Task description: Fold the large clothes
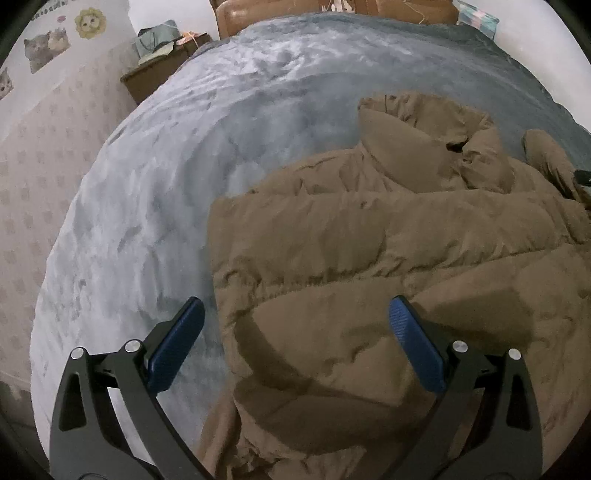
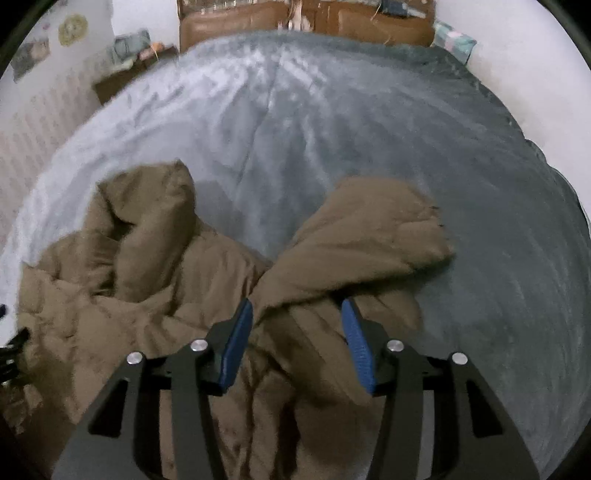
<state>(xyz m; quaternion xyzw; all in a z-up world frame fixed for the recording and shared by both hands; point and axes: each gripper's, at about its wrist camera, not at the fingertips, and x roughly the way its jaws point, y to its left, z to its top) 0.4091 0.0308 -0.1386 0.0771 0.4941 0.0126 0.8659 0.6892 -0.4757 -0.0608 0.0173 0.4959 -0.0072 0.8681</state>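
The jacket (image 1: 369, 258), a brown puffy one, lies spread on the bed (image 1: 166, 192) over its near right part, with the collar (image 1: 402, 147) pointing toward the headboard (image 2: 295, 22); it is not yet folded, and the body is rumpled rather than flat.

Your left gripper (image 1: 295, 317) hangs over the left edge of the jacket with its jaws wide apart and nothing between them; one blue pad sits above the blanket, the other above the quilted body. Your right gripper (image 2: 297, 325) stands at a middling opening astride the base of the sleeve (image 2: 369, 229), which lies outward across the bed on the right side; whether the pads (image 2: 356, 343) actually press the fabric cannot be told from the right wrist view, so treat the sleeve as not secured.

Judged from this layout, the step in hand is the first one: taking the right sleeve so it can be laid inward across the body. The next move calls for the following:

1. Lower the right gripper until both pads bracket a full thickness of the sleeve; close firmly, since padded fabric compresses and may slip.
2. Carry the sleeve toward the centre line; keep it low to avoid dragging the body.
3. Keep the left gripper ready at the left edge to pin the body; close it only if the jacket shifts.
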